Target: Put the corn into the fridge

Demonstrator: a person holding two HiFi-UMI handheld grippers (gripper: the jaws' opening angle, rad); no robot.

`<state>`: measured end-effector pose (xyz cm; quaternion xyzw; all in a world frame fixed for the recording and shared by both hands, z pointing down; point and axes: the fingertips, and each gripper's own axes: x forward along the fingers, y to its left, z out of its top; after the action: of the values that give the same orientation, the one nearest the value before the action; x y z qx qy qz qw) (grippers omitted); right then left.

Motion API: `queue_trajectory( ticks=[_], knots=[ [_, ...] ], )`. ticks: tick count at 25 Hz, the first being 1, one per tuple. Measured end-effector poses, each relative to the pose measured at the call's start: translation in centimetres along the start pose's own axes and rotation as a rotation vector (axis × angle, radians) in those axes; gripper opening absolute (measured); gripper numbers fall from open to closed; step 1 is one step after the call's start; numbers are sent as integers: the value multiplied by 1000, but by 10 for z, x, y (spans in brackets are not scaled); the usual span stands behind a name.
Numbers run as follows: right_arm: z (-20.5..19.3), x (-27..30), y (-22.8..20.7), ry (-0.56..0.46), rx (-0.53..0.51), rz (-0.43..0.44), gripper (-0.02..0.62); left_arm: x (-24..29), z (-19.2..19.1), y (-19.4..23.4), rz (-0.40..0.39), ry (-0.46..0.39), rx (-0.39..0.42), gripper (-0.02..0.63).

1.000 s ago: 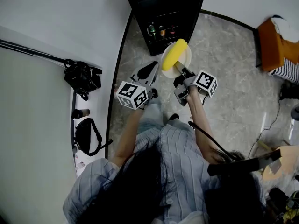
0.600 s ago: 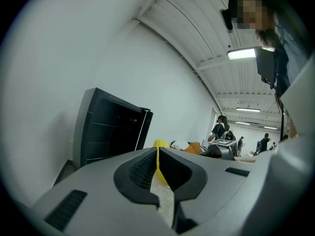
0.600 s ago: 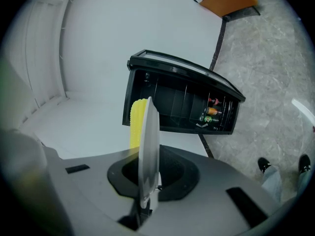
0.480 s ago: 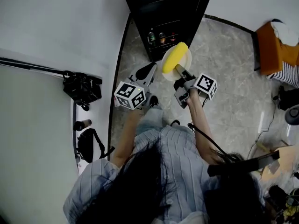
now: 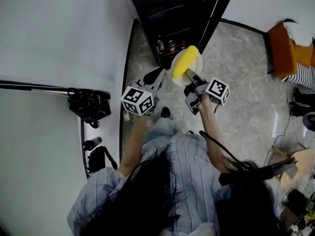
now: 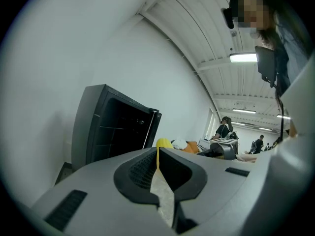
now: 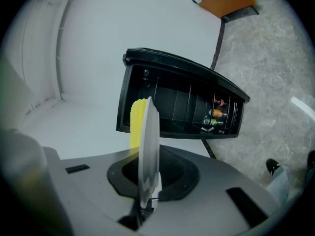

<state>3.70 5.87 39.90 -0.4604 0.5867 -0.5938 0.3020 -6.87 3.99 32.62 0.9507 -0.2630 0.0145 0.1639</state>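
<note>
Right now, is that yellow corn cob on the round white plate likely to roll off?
Probably it could: the yellow corn cob is rounded and seems to lie loose on the round white plate, so a tilt could roll it. The right gripper pinches only the rim, so the plate may tip.

Corn [image 5: 183, 61]: one yellow cob, kernels showing, lying flat on a white round plate [image 5: 196, 62], covering plate's left part w/ far end reaching past the rim. Plate is up off the floor, pinched at its near rim by right gripper [image 5: 190, 75], so corn sits just in front of the fridge opening, not inside yet. Fridge [image 5: 172, 14]: small black unit standing vs. white wall on grey stone floor, door swung open at its right side, interior dark w/ thin shelves, few bottles/cans on lowest level.
</note>
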Motion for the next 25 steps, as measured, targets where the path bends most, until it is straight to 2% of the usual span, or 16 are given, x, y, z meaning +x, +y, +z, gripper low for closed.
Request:
queue_trajectory(
  ticks=[3,6,16,25],
  knots=[
    [4,34,-6,-8,20,-23,25,13,0,34,-17,18,-15,15],
    [7,48,-8,-21,29,-33,25,19,0,50,-33,28,-26,15],
    [17,68,-15,-69,39,-55,25,32,-3,74,-84,55,-31,15],
    [15,73,-26,-37,71,-69,25,39,-15,79,-77,78,-60,15]
  ],
)
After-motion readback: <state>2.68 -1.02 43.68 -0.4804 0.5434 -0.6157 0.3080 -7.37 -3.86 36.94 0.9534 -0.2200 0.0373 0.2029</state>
